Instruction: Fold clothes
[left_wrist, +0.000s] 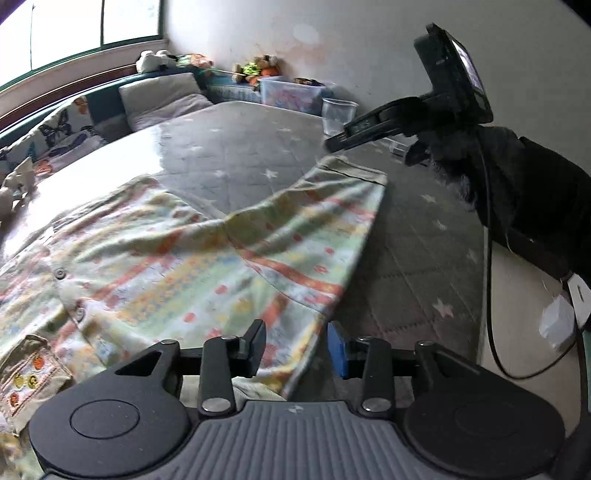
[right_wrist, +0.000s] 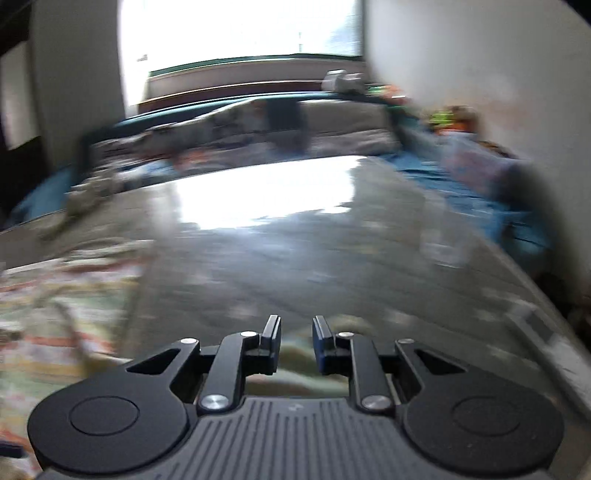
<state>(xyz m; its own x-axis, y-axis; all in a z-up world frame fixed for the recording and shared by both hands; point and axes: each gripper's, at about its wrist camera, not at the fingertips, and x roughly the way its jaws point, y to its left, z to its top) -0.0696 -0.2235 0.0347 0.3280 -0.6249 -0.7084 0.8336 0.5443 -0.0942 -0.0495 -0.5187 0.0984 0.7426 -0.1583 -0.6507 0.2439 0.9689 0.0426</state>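
In the left wrist view the patterned garment (left_wrist: 192, 258), pale green with orange, yellow and blue bands, lies spread on the grey star-printed mat (left_wrist: 406, 236). From the left gripper (left_wrist: 297, 347) the cloth fills everything from nine o'clock round to one o'clock. At about nine o'clock its button placket (left_wrist: 61, 275) runs down the cloth, and lower, near eight o'clock, sits a patch of embroidered trim (left_wrist: 26, 373). One sleeve reaches toward one o'clock, its cuff (left_wrist: 354, 168) flat on the mat. The garment's right edge slants down and passes between the left gripper's fingers, which stand parted; cloth lies in the gap, closer to the left finger, and the pads do not visibly press on it. At two o'clock, well above the mat, the right gripper (left_wrist: 334, 142) hangs in a dark-sleeved arm (left_wrist: 535, 192), near the cuff but clear of it. Behind, at twelve o'clock, pillows (left_wrist: 159, 99), soft toys (left_wrist: 258, 68) and a clear storage box (left_wrist: 291, 92) line the wall.

The right wrist view is smeared by motion. The garment (right_wrist: 62, 310) lies at nine to ten o'clock from the right gripper (right_wrist: 296, 339), with a fold of greenish cloth also just beneath the fingers. Its jaws stand narrowly apart with nothing visibly pinched between them. The mat (right_wrist: 332, 258) stretches ahead toward twelve o'clock.
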